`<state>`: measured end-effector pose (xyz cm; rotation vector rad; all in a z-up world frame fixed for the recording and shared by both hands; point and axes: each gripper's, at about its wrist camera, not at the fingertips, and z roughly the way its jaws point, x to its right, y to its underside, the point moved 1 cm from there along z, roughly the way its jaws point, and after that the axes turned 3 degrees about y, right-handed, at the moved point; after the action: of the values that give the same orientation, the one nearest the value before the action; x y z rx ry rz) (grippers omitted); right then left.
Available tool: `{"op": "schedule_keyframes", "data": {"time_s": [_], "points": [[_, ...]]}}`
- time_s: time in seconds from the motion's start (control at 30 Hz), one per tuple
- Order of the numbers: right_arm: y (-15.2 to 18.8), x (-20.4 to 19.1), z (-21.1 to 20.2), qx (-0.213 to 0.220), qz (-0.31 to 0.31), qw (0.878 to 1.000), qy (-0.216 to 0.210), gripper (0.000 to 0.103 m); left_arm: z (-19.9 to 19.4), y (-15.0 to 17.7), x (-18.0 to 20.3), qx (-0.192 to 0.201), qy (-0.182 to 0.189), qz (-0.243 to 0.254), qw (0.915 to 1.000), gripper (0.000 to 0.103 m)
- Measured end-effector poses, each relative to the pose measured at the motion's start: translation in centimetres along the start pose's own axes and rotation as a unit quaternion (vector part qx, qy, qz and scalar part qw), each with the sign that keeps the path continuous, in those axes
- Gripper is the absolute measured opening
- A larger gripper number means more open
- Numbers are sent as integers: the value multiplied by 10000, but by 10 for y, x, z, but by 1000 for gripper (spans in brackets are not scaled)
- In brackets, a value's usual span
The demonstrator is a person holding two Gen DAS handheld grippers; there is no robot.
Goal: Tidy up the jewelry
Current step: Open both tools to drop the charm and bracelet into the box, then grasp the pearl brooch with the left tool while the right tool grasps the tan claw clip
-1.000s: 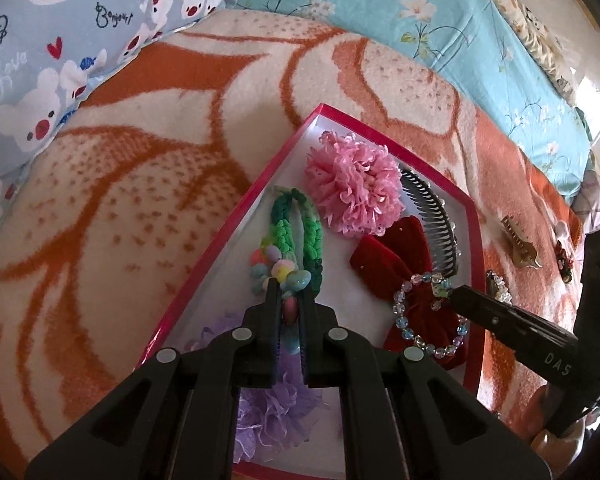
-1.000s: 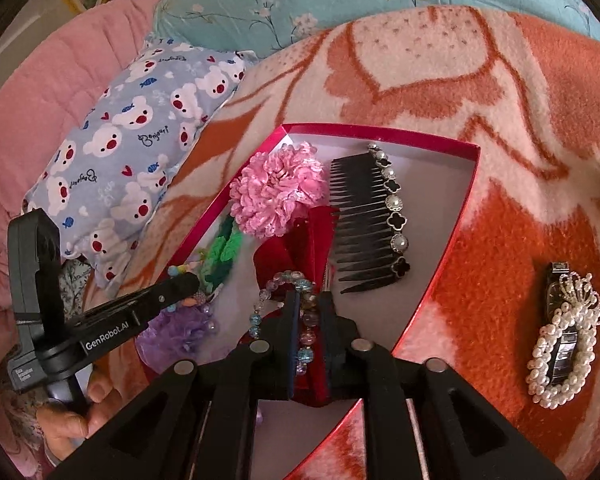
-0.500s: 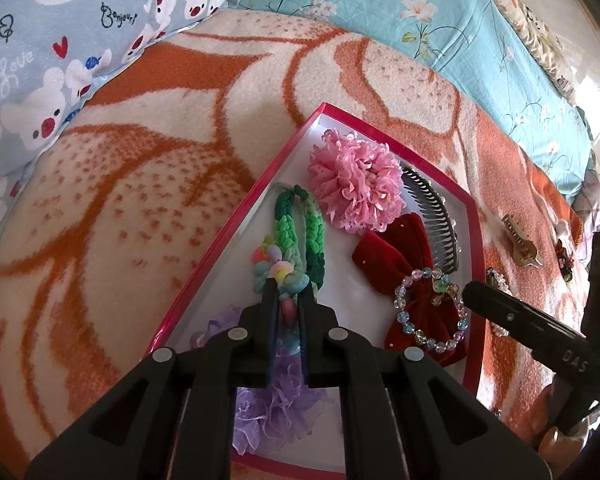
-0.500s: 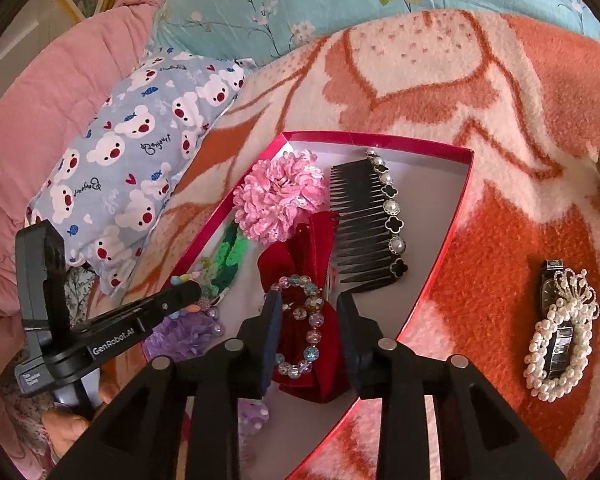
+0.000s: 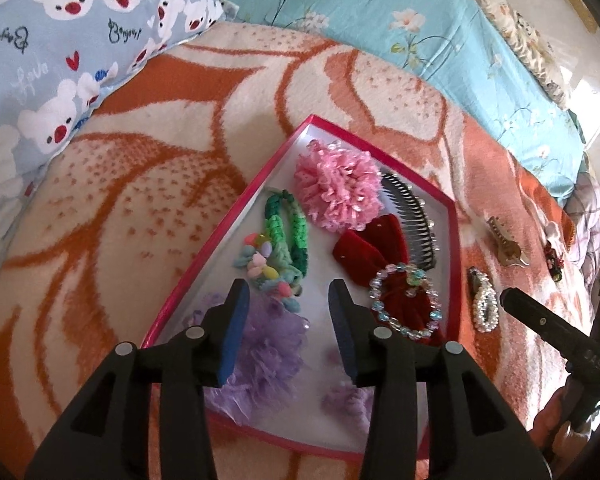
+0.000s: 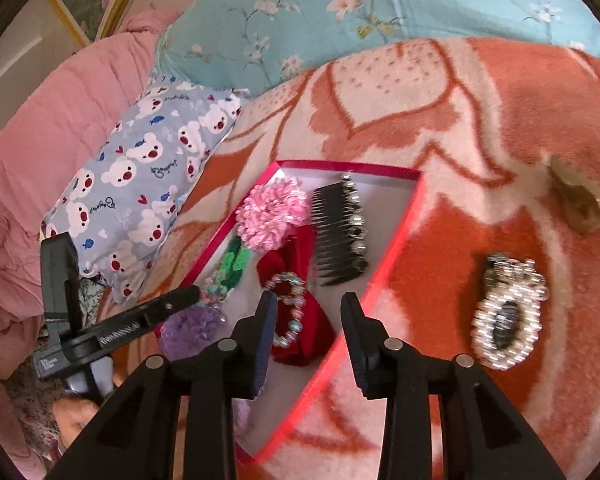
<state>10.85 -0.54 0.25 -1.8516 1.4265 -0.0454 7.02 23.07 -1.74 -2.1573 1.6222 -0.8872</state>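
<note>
1. The left gripper (image 5: 286, 292) hangs over the near half of the red-rimmed box (image 5: 204, 256), fingers spread wide and holding nothing; a bare strip of white box floor shows between them
2. Just past its fingertips, at 12 o'clock, lies the green braided band (image 5: 288, 220) with its pastel bead cluster (image 5: 266, 266), apart from both pads; the purple mesh flower (image 5: 266, 344) sits under the left finger at 7 o'clock
3. The right gripper (image 6: 308, 300) is likewise spread and empty, straddling the box's right rim (image 6: 384, 268), with the beaded bracelet (image 6: 288, 308) just inside its left finger, lying on the red velvet bow (image 6: 300, 256)
4. Further into the box, toward 12 o'clock, are the pink pompom (image 6: 272, 212) and the black comb (image 6: 338, 236); the comb lies along the right wall, leaving white floor at the far corner
5. Outside the box at 3 o'clock, well apart on the orange blanket (image 6: 480, 120), lie the pearl clip (image 6: 504, 320) and, at 1 o'clock, a gold claw clip (image 6: 584, 204), blurred
6. Writing: the bear pillow (image 5: 60, 40) reads "Bonjour" and "Love"; the lettering on either gripper's side is too blurred to read
</note>
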Motion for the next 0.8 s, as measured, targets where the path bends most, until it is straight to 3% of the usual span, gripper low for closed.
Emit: {"op": "schedule_keyframes", "data": {"time_s": [0.57,0.67,0.8], "points": [[40,77,-71,215,608,9959,632,38,-31,24,72,-39,513,505,9974,39],[42,87,-80,291,710,9946,694,38,-30,28,88,-72,553,672,9962,46],[42,97,-86,351,790,9934,759,39,-27,32,111,-134,636,885,9940,46]]}}
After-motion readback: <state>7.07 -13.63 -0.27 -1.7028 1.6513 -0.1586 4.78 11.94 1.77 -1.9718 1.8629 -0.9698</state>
